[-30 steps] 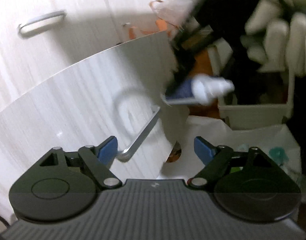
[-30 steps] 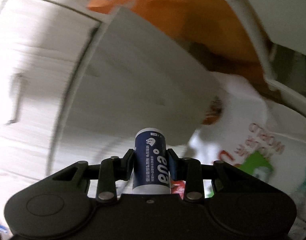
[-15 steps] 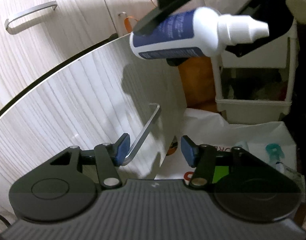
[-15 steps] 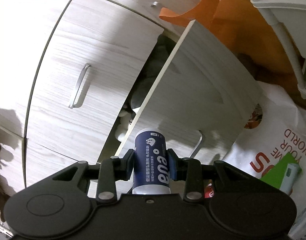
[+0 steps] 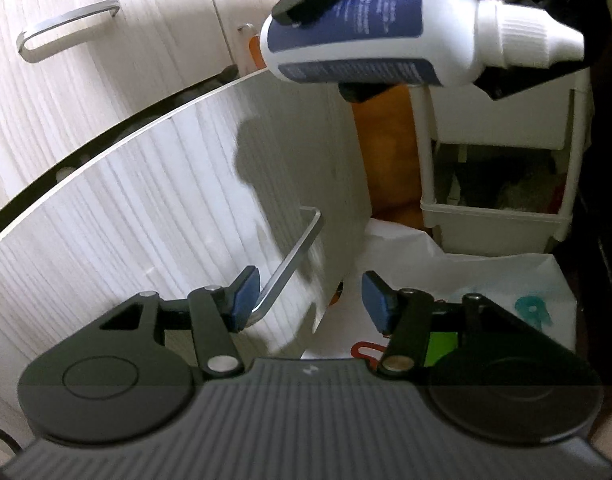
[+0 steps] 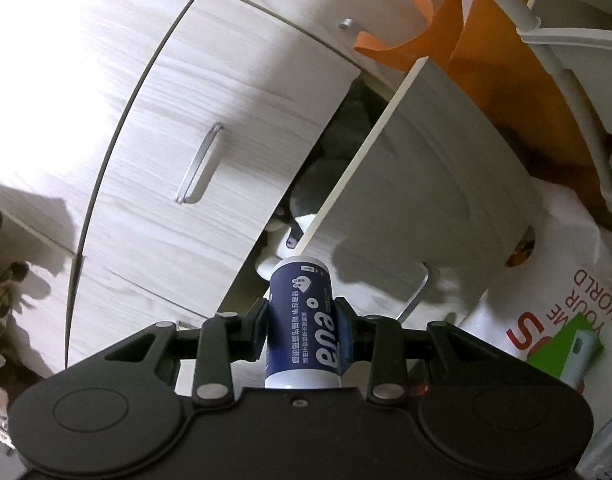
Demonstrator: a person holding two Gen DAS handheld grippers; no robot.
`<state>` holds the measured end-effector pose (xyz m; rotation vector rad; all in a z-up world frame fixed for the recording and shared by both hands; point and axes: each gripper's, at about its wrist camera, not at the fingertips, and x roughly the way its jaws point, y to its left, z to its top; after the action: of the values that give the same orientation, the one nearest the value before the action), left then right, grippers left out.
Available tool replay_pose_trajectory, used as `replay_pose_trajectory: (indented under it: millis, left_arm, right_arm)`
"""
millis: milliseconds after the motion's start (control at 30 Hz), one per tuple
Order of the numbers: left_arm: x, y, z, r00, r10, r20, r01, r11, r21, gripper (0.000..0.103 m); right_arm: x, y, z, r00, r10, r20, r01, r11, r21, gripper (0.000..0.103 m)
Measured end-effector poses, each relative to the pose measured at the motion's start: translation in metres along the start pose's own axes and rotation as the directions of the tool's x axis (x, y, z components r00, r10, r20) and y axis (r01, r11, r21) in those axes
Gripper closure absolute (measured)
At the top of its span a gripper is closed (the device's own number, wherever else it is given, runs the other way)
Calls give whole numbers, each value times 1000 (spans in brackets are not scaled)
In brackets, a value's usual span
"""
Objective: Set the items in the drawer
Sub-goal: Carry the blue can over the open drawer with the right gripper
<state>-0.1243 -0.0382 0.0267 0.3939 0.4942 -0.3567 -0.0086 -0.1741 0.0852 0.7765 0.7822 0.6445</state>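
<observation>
My right gripper (image 6: 303,330) is shut on a blue and white bottle (image 6: 302,320). It holds the bottle above the top edge of the pulled-out drawer front (image 6: 418,184). The bottle also shows in the left wrist view (image 5: 386,36), lying sideways with its white cap to the right, above the drawer front (image 5: 166,220). My left gripper (image 5: 310,300) is open, and its left pad sits against the bent metal drawer handle (image 5: 290,264). The open drawer gap (image 6: 326,168) holds grey and white soft things.
A closed drawer with a metal handle (image 6: 198,164) sits to the left. An orange bag (image 6: 486,32) and a white rack (image 5: 502,184) stand to the right. A white printed shopping bag (image 6: 566,304) with a green box lies on the floor.
My right gripper has carried the bottle up from beside the drawer front to above its top edge. My left gripper has narrowed slightly and stays at the handle.
</observation>
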Motion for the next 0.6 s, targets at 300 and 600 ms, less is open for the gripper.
replay_pose_trajectory:
  millis: [300, 600]
  left_arm:
    - [6, -20, -5, 950, -298, -93, 277, 943, -186, 82]
    - [-25, 1, 7, 999, -5, -36, -1, 987, -160, 52]
  right_arm:
    - [0, -5, -2, 1000, 5, 12, -5, 1000, 11, 64]
    - [1, -4, -2, 999, 52, -7, -52, 999, 18, 64]
